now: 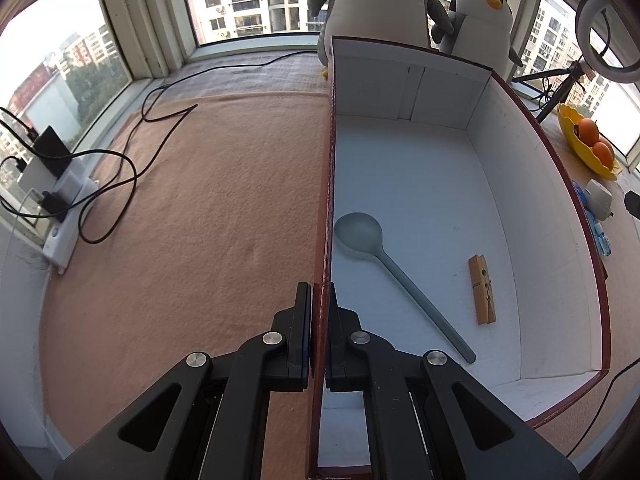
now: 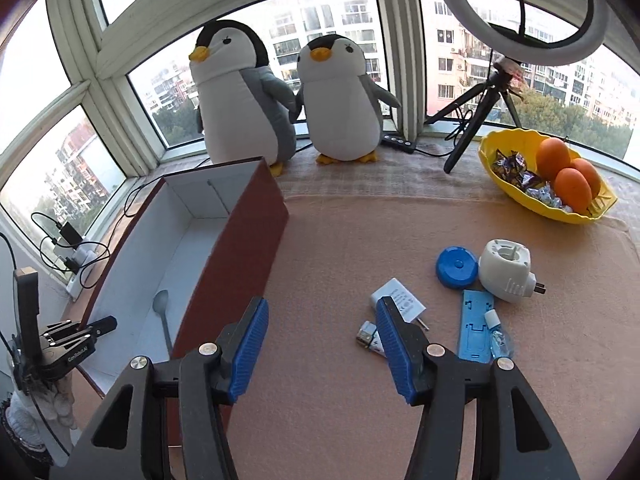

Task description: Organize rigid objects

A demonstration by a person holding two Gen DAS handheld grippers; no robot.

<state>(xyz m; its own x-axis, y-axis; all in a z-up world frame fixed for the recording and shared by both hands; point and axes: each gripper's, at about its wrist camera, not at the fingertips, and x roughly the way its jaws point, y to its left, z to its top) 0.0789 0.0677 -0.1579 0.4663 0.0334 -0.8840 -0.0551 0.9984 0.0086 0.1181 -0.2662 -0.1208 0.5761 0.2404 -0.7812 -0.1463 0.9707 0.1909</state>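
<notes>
In the box (image 1: 500,208): 1 spoon (image 1: 360,236), 1 clothespin (image 1: 483,290).

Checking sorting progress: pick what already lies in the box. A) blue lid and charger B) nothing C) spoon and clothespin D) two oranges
C: the left wrist view shows the spoon and clothespin on the floor of the box.

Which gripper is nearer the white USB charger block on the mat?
Right. The right gripper hangs open just short of the white USB charger block; the left gripper is clamped on the box's far wall.
</notes>
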